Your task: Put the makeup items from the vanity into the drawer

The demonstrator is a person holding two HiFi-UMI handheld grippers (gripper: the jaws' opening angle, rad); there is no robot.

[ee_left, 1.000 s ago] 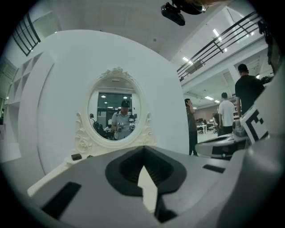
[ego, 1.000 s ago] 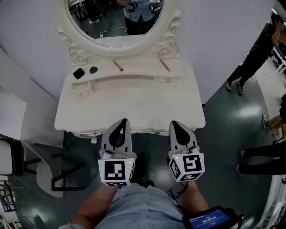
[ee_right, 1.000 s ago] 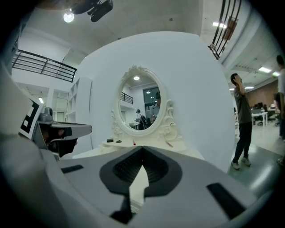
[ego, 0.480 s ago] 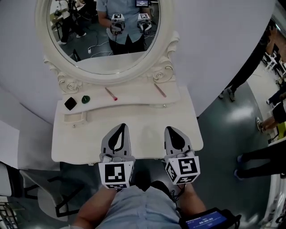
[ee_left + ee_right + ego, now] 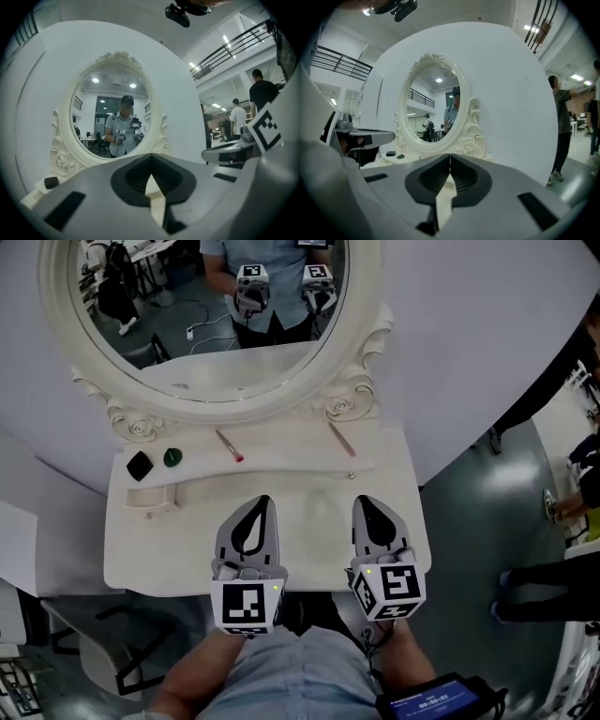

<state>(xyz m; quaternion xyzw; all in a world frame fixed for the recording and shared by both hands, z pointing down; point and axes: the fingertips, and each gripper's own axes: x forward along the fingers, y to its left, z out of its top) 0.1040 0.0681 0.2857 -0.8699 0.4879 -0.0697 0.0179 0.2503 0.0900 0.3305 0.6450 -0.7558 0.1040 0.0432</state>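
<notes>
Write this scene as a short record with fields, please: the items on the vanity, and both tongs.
shelf items: black item, green item, pink-tipped stick, plain stick
left tongs: shut, empty, over the vanity top
right tongs: shut, empty, beside the left tongs
task: no item picked up yet

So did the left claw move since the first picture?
Yes. The left claw has gone forward over the vanity top: before, its tip was just past the front edge; now it reaches near the raised shelf.
</notes>
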